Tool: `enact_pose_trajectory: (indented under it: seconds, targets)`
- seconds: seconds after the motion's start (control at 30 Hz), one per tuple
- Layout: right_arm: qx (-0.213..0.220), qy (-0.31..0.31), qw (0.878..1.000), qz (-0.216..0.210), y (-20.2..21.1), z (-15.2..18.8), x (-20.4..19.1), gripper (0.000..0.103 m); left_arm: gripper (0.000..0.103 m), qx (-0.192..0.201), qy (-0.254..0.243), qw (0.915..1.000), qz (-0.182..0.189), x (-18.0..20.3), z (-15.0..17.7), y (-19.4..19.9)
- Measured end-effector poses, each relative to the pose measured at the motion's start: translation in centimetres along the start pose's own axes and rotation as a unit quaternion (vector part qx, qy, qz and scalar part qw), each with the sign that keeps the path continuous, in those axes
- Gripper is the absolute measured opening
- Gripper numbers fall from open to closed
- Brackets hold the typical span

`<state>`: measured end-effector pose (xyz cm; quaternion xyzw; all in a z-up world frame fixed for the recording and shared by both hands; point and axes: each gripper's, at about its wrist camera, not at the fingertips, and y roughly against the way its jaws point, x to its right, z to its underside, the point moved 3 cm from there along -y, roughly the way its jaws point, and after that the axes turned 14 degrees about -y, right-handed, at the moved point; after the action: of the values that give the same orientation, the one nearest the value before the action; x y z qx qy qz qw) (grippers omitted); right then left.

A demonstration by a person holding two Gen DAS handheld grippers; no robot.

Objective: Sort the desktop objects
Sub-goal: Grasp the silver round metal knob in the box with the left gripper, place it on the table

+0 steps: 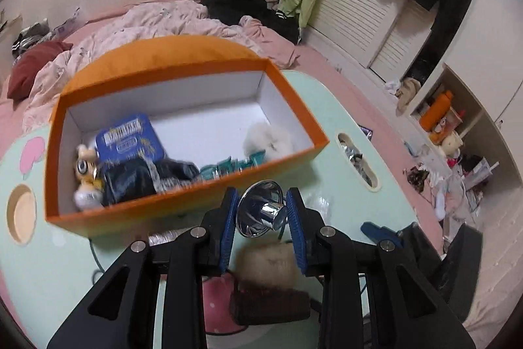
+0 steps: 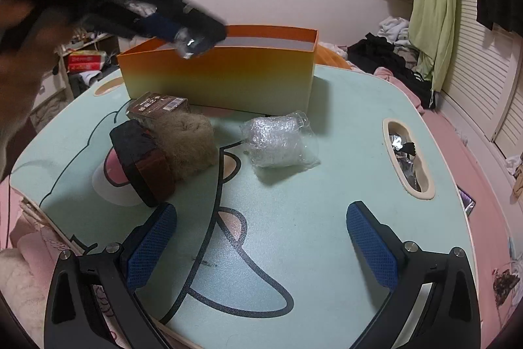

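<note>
Right now the left gripper (image 1: pixel 263 213) is pinching a shiny chrome funnel-shaped piece (image 1: pixel 261 213) between its blue pads, held in the air at the near wall of the orange box (image 1: pixel 183 211), which sits on the pale green table (image 2: pixel 327 185). Meanwhile the right gripper (image 2: pixel 261 247) hangs low over the table with jaws spread and nothing between them, a bubble-wrapped bundle (image 2: pixel 278 143) lying farther ahead of it

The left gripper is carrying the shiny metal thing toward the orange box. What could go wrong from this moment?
1. The left gripper pinches the smooth chrome funnel only at its narrow end, so it may slip out.
2. It is near the orange box wall, not clearly over the opening; released now, it might land on the table.
</note>
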<state>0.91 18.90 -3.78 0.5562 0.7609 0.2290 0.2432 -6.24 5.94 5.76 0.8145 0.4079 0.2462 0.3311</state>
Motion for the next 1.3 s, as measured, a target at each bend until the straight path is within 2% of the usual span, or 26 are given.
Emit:
enact_pose_trajectory:
  seconds: [0.07, 0.13, 0.2, 0.27, 0.33, 0.47, 0.6, 0.67, 0.7, 0.77, 0.87, 0.9, 0.93, 1.03, 1.1, 1.23, 1.3]
  targets:
    - [0.000, 0.000, 1.000, 0.000, 0.0, 0.0, 0.0, 0.103, 0.031, 0.010, -0.007, 0.9999, 0.001, 0.3, 0.4, -0.2]
    - [0.000, 0.000, 1.000, -0.001, 0.0, 0.0, 0.0, 0.103, 0.032, 0.004, -0.011, 0.9999, -0.010, 0.1, 0.6, -0.8]
    - [0.000, 0.000, 1.000, -0.001, -0.1, 0.0, -0.1, 0.103, 0.039, 0.008, -0.011, 0.9998, -0.013, -0.3, 0.8, -1.0]
    - [0.000, 0.000, 1.000, -0.001, -0.1, -0.1, -0.1, 0.103, 0.054, 0.028, -0.006, 0.9994, -0.020, -0.3, 0.9, -0.3]
    - [0.000, 0.000, 1.000, -0.001, 0.0, 0.0, -0.1, 0.103, 0.064, 0.052, -0.005, 0.9983, -0.027, -0.4, 1.0, 1.0]
    - [0.000, 0.000, 1.000, -0.001, 0.0, 0.1, -0.1, 0.103, 0.077, 0.082, -0.014, 0.9947, -0.060, -0.5, 2.4, 4.6]
    - [0.000, 0.000, 1.000, 0.000, -0.1, 0.1, -0.1, 0.103, 0.080, 0.063, -0.039, 0.9904, -0.117, -0.8, 5.9, 6.2]
    - [0.000, 0.002, 1.000, -0.001, -0.2, -0.1, -0.2, 0.103, 0.080, 0.040, -0.047, 0.9881, -0.141, -0.9, 8.4, 5.8]
    - [-0.001, 0.002, 1.000, -0.001, -0.2, -0.2, -0.3, 0.103, 0.080, 0.031, -0.046, 0.9883, -0.142, -0.8, 9.4, 5.5]
    - [0.001, 0.003, 1.000, -0.001, -0.3, -0.3, -0.3, 0.103, 0.080, 0.012, -0.037, 0.9923, -0.118, -0.5, 11.7, 4.3]
    - [0.002, 0.006, 1.000, -0.006, -0.4, -0.4, -0.4, 0.103, 0.081, -0.005, -0.028, 0.9942, -0.104, 0.0, 13.5, 2.4]
    - [0.001, 0.006, 1.000, -0.006, -0.4, -0.5, -0.4, 0.103, 0.084, 0.010, -0.039, 0.9907, -0.130, 0.5, 13.7, 2.0]
    - [0.001, 0.008, 1.000, -0.006, -0.5, -0.5, -0.4, 0.103, 0.086, 0.008, -0.051, 0.9880, -0.146, 1.3, 13.7, 1.7]
    - [0.000, 0.007, 1.000, -0.008, -0.3, -0.1, -0.4, 0.103, 0.091, 0.024, -0.045, 0.9877, -0.148, 1.4, 13.5, 1.4]
    - [0.003, 0.006, 1.000, -0.008, -0.2, 0.0, -0.2, 0.103, 0.103, 0.034, -0.026, 0.9851, -0.166, 0.7, 13.7, 1.5]
    - [0.008, 0.004, 1.000, -0.010, 0.2, 0.3, -0.2, 0.103, 0.103, 0.053, -0.007, 0.9812, -0.185, -0.1, 13.8, 1.5]
    - [0.013, 0.000, 1.000, -0.022, 0.5, 0.3, -0.2, 0.097, 0.103, 0.053, -0.008, 0.9811, -0.186, 0.0, 13.7, 1.2]
